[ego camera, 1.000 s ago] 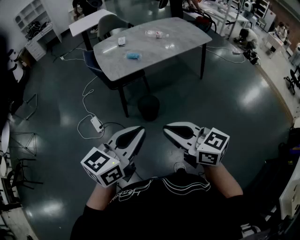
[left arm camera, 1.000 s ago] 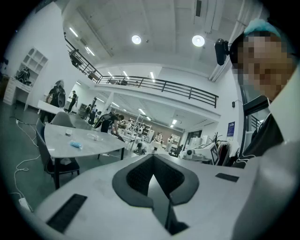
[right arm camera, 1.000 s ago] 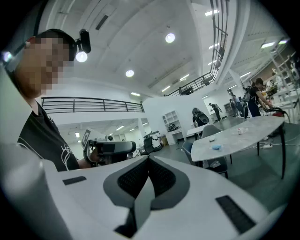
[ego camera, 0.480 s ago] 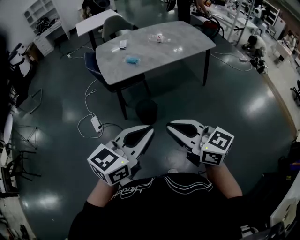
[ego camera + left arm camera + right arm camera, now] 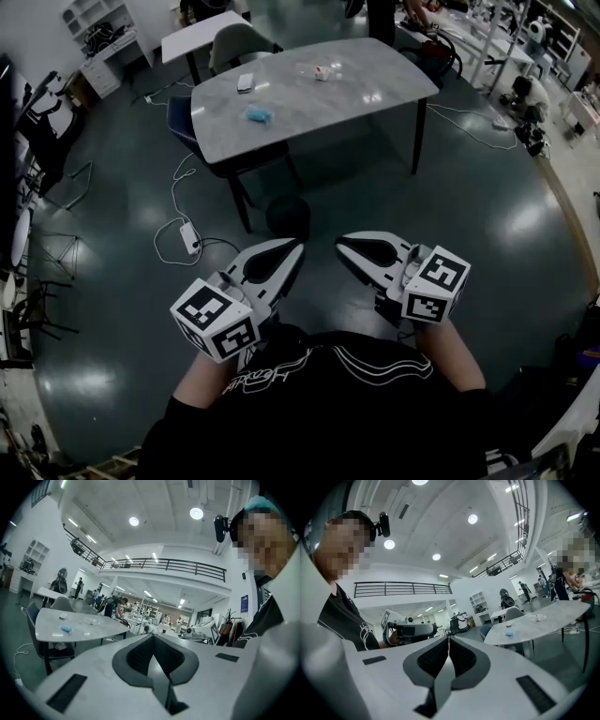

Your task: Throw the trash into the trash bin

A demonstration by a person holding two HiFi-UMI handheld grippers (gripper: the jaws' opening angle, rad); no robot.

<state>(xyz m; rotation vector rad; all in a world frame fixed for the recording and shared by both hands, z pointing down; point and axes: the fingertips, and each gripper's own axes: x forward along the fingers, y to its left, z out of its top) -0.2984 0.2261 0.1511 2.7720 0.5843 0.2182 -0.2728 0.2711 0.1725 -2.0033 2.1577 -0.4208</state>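
Glossy dark floor (image 5: 487, 216), grey table (image 5: 375, 84), white shelving (image 5: 80, 14), balcony railing (image 5: 168, 565), round ceiling lights (image 5: 196, 513)

Black shirt (image 5: 319, 403), short sleeves, white line print across chest. Left gripper (image 5: 296, 249), right gripper (image 5: 341, 243): white moulded shells, dark grey textured fingers (image 5: 138, 657), black slots, rear marker cube (image 5: 214, 319) with black-and-white squares.
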